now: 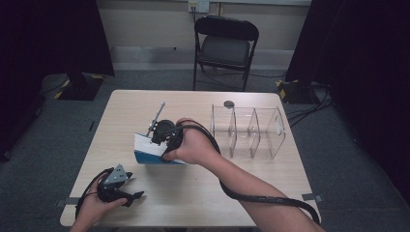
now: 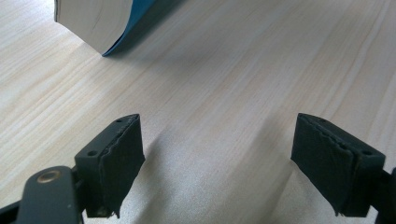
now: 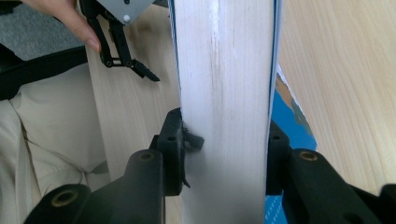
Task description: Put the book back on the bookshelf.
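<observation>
A thick book [image 1: 145, 149] with a blue cover and a white page block sits near the middle of the table [image 1: 203, 188]. My right gripper [image 1: 158, 140] is shut on the book. In the right gripper view the jaws of that gripper [image 3: 224, 154] press on both covers with the page block [image 3: 224, 70] between them. A corner of the book [image 2: 93, 21] hangs slightly above the wood in the left gripper view. My left gripper [image 1: 135, 189] rests at the table's near left, open with nothing between its pads [image 2: 217, 163], and it appears again [image 3: 125, 49] beyond the book.
A clear plastic organiser [image 1: 249, 130] with several compartments stands on the right half of the table. A small dark round thing [image 1: 228, 103] lies behind it. A folding chair [image 1: 225, 43] stands beyond the far edge. A cable [image 1: 261, 197] trails from the right gripper along the forearm.
</observation>
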Motion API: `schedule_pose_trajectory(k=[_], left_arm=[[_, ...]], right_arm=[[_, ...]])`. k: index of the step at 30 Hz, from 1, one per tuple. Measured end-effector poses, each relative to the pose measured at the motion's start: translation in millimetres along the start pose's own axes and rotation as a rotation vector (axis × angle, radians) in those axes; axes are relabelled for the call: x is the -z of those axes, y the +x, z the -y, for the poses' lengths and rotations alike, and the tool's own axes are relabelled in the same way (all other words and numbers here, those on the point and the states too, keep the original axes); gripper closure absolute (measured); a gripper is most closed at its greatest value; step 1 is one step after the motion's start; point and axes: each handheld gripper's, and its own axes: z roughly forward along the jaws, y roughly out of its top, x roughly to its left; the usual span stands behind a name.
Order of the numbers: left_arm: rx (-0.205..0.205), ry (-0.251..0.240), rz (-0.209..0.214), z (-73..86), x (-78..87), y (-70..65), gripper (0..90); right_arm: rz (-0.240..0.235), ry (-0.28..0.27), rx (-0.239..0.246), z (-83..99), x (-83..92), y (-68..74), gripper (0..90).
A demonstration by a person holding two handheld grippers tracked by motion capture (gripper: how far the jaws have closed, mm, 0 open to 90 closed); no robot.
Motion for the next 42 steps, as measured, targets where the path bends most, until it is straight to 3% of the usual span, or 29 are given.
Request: schedule_pose_trajectory(k=[3, 18, 19, 23, 26, 32, 33, 36, 37, 42], left_arm=[[0.007, -0.004, 0.004, 0.3, 0.2, 0.3, 16.2], [-0.018, 0.019, 0.003, 0.8, 1.5, 4.4, 16.2], [0.028, -0.002, 0.022, 1.9, -0.6, 1.9, 16.3], [0.028, -0.005, 0.017, 1.8, -0.7, 2.5, 16.4], [0.023, -0.002, 0.017, 1.9, -0.8, 3.0, 16.3], [0.009, 0.010, 0.018, 2.4, -0.5, 3.2, 16.3], [-0.016, 0.016, 0.003, 2.0, 0.8, 4.4, 16.4], [-0.016, 0.016, 0.002, 2.2, 0.2, 4.7, 16.3], [0.020, 0.006, 0.013, 3.0, -2.0, 2.9, 16.2], [-0.018, 0.024, 0.005, 2.8, -0.5, 5.1, 16.2]], right_arm=[[-0.008, 0.019, 0.011, -3.0, 1.0, -0.9, 61.7], [-0.078, 0.072, -0.047, -6.2, 16.2, -2.4, 61.6], [-0.077, 0.077, -0.046, -6.2, 16.8, -1.6, 61.6], [-0.085, 0.083, -0.036, -5.8, 20.6, 0.5, 61.6], [-0.116, 0.089, -0.071, -3.8, 25.2, 0.7, 61.5], [-0.126, 0.104, -0.103, -6.5, 26.5, -3.5, 61.4], [-0.130, 0.112, -0.094, -8.5, 25.9, -4.8, 61.3], [-0.131, 0.121, -0.092, -10.3, 25.7, -5.0, 61.3], [-0.134, 0.122, -0.100, -11.4, 25.9, -7.8, 61.1], [-0.134, 0.132, -0.071, -16.4, 26.5, -12.9, 60.6]])
